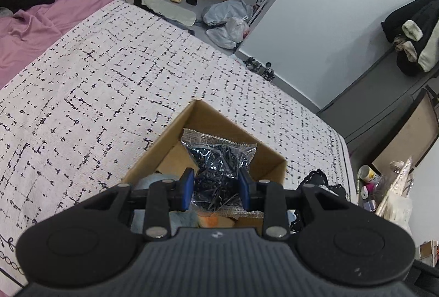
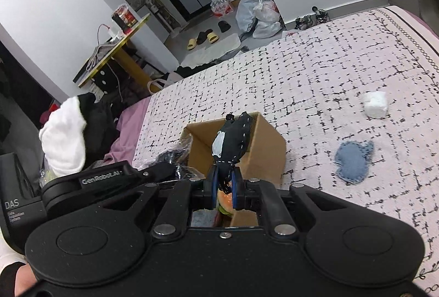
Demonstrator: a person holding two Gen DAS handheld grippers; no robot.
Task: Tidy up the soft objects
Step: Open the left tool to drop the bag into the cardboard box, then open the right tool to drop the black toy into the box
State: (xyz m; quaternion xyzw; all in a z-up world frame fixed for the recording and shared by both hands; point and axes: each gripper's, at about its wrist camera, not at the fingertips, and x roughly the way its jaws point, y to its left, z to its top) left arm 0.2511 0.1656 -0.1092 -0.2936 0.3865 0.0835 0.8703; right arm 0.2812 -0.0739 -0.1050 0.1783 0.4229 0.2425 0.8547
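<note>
An open cardboard box (image 1: 175, 129) stands on the patterned bed cover. My left gripper (image 1: 216, 183) hangs over it, blue pads shut on a clear plastic bag of dark pieces (image 1: 219, 151). A blue-grey soft thing (image 1: 153, 181) and an orange one (image 1: 211, 220) lie inside the box. In the right wrist view my right gripper (image 2: 223, 181) is shut on the lower end of a black stitched felt toy with a white patch (image 2: 233, 138), held upright above the box (image 2: 263, 154). The bag (image 2: 170, 157) shows at the box's left side.
A blue felt piece (image 2: 354, 160) and a white foam block (image 2: 376, 105) lie on the cover right of the box. Black lace fabric (image 1: 318, 181) sits beside the box. A pink sheet (image 1: 41, 22) and piled clothes (image 2: 68, 138) lie at the bed's far side. Bags and slippers are on the floor.
</note>
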